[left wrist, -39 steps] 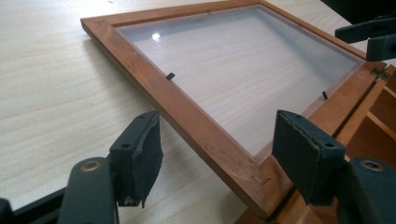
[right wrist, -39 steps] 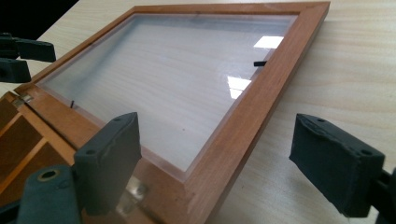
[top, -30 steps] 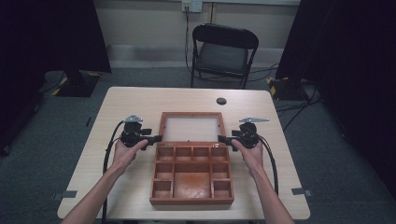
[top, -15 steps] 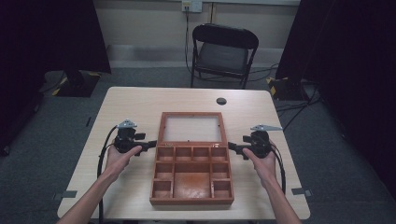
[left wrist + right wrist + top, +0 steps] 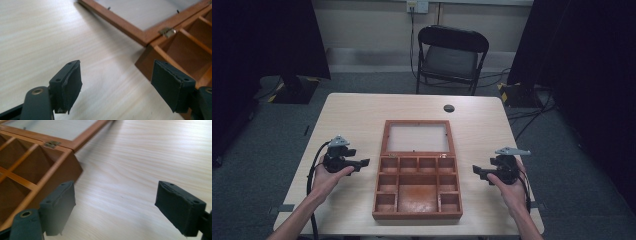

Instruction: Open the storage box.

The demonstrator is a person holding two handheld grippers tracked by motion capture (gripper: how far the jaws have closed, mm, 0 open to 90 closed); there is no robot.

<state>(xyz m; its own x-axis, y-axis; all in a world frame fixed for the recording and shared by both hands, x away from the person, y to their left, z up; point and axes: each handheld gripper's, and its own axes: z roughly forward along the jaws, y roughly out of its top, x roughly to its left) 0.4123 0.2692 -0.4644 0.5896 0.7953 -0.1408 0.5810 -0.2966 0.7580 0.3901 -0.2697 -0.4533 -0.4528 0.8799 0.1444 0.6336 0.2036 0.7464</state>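
Two grippers flank an open wooden box (image 5: 417,185) lying mid-tabletop, lid (image 5: 417,138) folded flat behind it.

The left gripper (image 5: 362,163) hangs just off the box's left wall, its fingers (image 5: 71,86) just now opening with only bare tabletop (image 5: 352,115) between them; the right gripper (image 5: 477,171) sits a little clear of the right wall, fingers (image 5: 58,205) spread wide and holding nothing. A small dark disc (image 5: 449,108) lies near the far edge. A folding chair (image 5: 452,57) stands beyond. Free wood remains on both sides.
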